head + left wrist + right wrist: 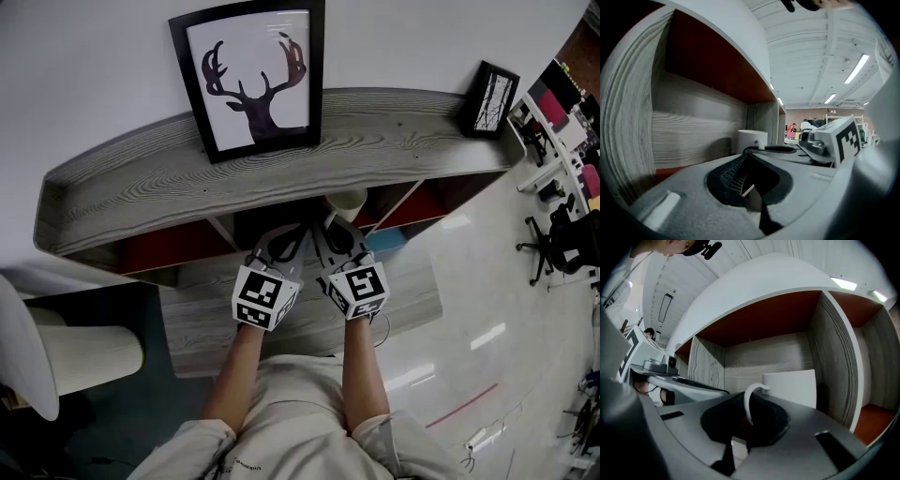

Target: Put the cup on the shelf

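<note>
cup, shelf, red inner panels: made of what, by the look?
Cup: white, smooth, thin loop handle; likely glazed ceramic, maybe plastic. Shelf: matte grey streaked grain; wood-look laminate or veneer. Red panels: flat matte colour; painted or laminated board, probably.

Mostly hidden cup [347,202] (apparently beneath shelf [394,141]).

A framed deer print [251,80] leans against the white wall [94,75]; office chairs [562,246] stand on glossy floor [469,309].
</note>
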A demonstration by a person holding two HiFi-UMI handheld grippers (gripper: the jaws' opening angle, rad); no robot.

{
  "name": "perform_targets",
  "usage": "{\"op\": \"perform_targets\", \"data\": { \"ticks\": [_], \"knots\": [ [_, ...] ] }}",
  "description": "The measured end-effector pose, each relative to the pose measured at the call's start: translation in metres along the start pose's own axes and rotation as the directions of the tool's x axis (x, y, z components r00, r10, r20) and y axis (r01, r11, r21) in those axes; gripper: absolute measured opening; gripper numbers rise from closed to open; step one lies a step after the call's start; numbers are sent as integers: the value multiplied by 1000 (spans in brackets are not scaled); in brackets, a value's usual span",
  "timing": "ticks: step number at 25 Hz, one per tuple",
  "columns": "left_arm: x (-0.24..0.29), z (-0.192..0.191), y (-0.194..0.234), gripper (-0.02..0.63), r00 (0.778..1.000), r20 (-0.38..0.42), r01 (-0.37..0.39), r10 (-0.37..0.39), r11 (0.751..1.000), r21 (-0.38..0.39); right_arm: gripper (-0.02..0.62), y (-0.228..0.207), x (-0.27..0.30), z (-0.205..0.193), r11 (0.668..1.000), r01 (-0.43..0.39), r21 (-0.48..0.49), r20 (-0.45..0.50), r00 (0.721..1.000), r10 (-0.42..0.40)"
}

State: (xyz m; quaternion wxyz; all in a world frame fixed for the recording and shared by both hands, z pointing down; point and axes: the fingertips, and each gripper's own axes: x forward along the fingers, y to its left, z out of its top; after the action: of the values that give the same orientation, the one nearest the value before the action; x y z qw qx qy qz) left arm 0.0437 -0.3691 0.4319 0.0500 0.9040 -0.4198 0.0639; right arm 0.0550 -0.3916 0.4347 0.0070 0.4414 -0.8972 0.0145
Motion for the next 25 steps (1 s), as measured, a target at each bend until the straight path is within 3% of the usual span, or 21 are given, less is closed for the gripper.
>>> {"op": "perform_targets", "data": {
  "ticks": [11,25],
  "knots": [
    [2,-4,1,9,1000,-9,6,-6,1000,-2,69,-5,-4,-1,999,35,9,-5,999,-34],
    [0,-1,-8,9,999,9,35,-35,999,-2,81,-12,-18,0,995,90,30,2,996,-90]
  ]
}}
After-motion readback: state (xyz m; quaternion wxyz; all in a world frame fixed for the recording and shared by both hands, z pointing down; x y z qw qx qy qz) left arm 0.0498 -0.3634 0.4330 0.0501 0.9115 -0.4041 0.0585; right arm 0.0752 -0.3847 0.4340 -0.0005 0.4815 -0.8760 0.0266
